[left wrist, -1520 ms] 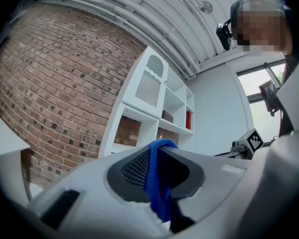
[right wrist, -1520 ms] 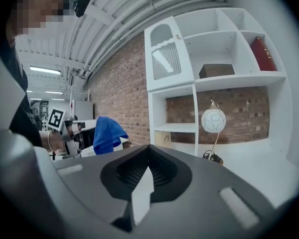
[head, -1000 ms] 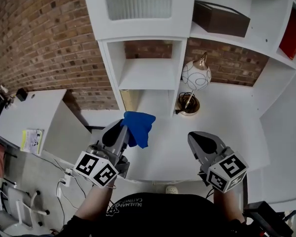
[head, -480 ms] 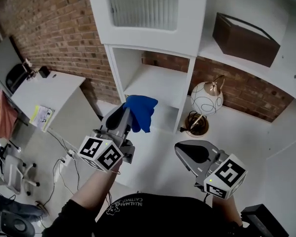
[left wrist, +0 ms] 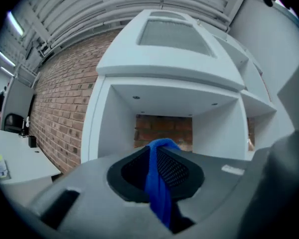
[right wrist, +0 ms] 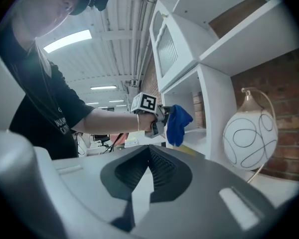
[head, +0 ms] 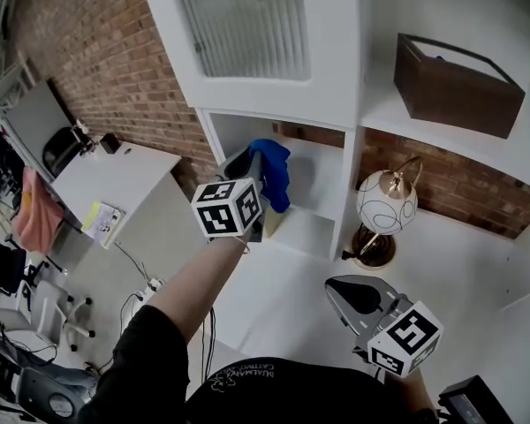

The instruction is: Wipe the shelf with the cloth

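My left gripper [head: 258,159] is raised at the mouth of an open white shelf cubby [head: 318,182] and is shut on a blue cloth [head: 275,171] that hangs from its jaws. In the left gripper view the cloth [left wrist: 158,183] is pinched between the fingers, and the cubby [left wrist: 209,128] with its brick back wall lies straight ahead. From the right gripper view, the cloth [right wrist: 178,123] dangles beside the shelf's front edge. My right gripper [head: 358,297] is held low over the white counter, shut with nothing in it [right wrist: 149,156].
A globe lamp [head: 386,203] on a brass base stands on the counter [head: 459,263] right of the cubby. A brown box [head: 455,82] sits on the upper right shelf. A frosted cabinet door [head: 247,20] is above the cubby. A low white desk [head: 106,170] is at the left.
My left gripper has risen and moved forward with the cloth, from over the counter up to the cubby's mouth. The right gripper has stayed low and shut.
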`<state>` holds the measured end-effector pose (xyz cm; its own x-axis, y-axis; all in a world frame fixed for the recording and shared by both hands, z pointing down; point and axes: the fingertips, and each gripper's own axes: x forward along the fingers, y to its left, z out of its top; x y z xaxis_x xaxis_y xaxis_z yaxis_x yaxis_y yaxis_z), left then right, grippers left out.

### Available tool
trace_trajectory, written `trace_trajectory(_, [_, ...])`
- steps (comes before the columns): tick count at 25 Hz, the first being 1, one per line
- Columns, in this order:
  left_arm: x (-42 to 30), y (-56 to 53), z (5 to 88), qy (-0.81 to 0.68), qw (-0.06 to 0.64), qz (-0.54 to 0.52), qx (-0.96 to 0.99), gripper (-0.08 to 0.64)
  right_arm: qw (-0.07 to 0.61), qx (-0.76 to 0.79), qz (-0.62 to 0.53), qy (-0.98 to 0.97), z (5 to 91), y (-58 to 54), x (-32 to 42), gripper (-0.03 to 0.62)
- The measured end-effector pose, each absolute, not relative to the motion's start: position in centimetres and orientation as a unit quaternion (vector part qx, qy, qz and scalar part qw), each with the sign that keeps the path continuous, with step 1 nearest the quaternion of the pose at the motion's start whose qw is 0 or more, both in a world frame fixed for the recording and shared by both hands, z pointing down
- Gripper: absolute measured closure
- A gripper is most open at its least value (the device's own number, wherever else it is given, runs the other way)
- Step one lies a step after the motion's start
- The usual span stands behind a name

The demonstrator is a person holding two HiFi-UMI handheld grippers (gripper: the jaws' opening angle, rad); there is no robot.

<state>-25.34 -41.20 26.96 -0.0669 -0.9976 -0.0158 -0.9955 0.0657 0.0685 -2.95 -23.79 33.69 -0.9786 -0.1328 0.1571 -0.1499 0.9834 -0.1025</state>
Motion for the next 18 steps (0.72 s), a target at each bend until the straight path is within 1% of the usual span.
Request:
trace_trajectory(2, [-26.0, -43.6, 26.8, -0.739, 0.024, -0.026, 0.672, 0.537, 0.055, 0.087, 0.058, -0.993, 32.7, -24.6, -2.0, 0.584])
trace_trajectory(4, [-25.9, -45.6, 26.2, -0.736, 0.021, -0.045, 0.675, 0.538, 0.046, 0.106, 0.065, -0.991, 32.2, -25.4, -1.2, 0.584])
trace_trajectory(7, [-25.3, -47.8, 25.2, -0.718, 0.009, -0.08, 0.691, 0.538, 0.056, 0.127, 0.07, -0.988, 32.4, -26.0, -0.7, 0.584])
trace_trajectory(8, [-25.2, -48.4, 25.5, -0.718, 0.004, -0.069, 0.693, 0.537, 0.061, 0.133, 0.07, -0.987, 32.4, -26.1, -0.7, 0.584])
trace_trajectory(11, [-26.0, -50.0, 27.9, -0.738, 0.007, 0.021, 0.674, 0.537, 0.061, 0.148, 0.071, -0.985, 32.3, -26.7, -0.7, 0.584])
trace_trajectory(15, [-28.4, -51.6, 31.7, -0.764, 0.09, 0.097, 0.632, 0.537, 0.044, 0.155, 0.06, -0.985, 31.5, -27.3, -1.5, 0.584])
trace_trajectory(18, [-29.6, -52.4, 33.1, -0.776, 0.12, 0.133, 0.605, 0.537, 0.046, 0.153, 0.058, -0.986, 31.6, -27.3, -2.2, 0.584])
